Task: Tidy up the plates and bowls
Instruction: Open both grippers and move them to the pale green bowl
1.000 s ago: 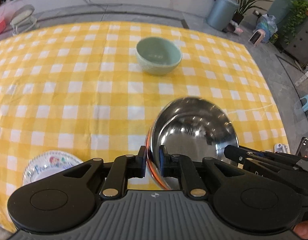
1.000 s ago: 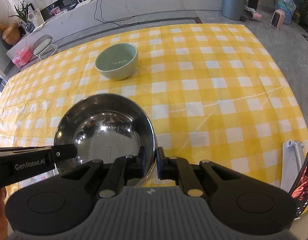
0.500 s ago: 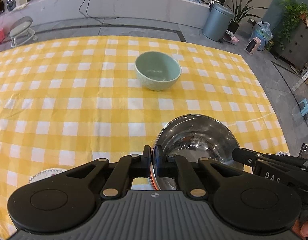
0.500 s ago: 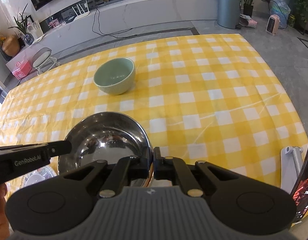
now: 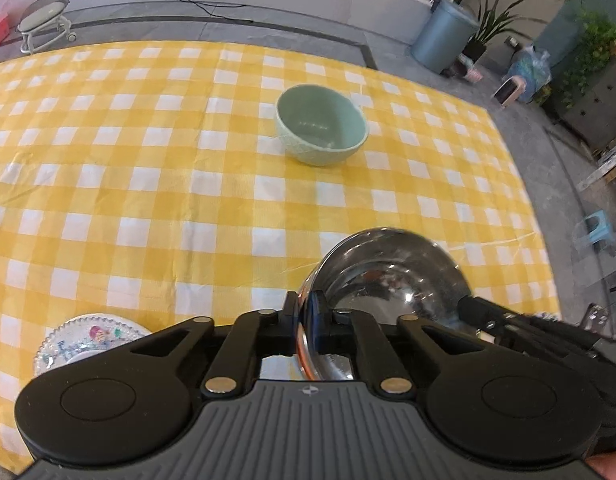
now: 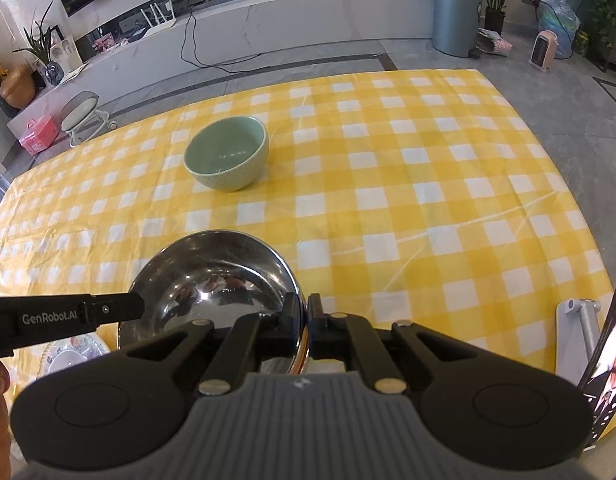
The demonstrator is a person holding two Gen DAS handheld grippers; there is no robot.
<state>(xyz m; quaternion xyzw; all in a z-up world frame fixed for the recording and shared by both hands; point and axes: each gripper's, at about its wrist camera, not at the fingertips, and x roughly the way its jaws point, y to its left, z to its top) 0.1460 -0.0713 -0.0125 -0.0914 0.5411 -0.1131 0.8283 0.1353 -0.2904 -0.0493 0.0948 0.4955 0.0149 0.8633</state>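
A shiny steel bowl (image 5: pixel 388 280) (image 6: pixel 212 280) hangs between both grippers above the yellow checked tablecloth (image 5: pixel 148 200). My left gripper (image 5: pixel 306 312) pinches its left rim and my right gripper (image 6: pixel 306 316) pinches its right rim. Both pairs of jaws are opening slightly with the rim still between the pads. Each gripper's fingers (image 6: pixel 108 310) (image 5: pixel 488 316) show in the other's view. A pale green bowl (image 5: pixel 322 124) (image 6: pixel 226 158) stands upright farther back on the table. A patterned glass plate (image 5: pixel 84 340) (image 6: pixel 68 354) lies at the near left, partly hidden.
A phone on a stand (image 6: pixel 604 344) sits at the table's near right corner. The table's right edge (image 5: pixel 520 200) drops to a grey floor. A stool (image 6: pixel 82 116), a bin (image 6: pixel 456 16) and plants stand beyond the far edge.
The steel bowl sits lower in both views and looks less tipped than a second ago. Both grippers keep hold of its rim. The green bowl has not moved on the table.
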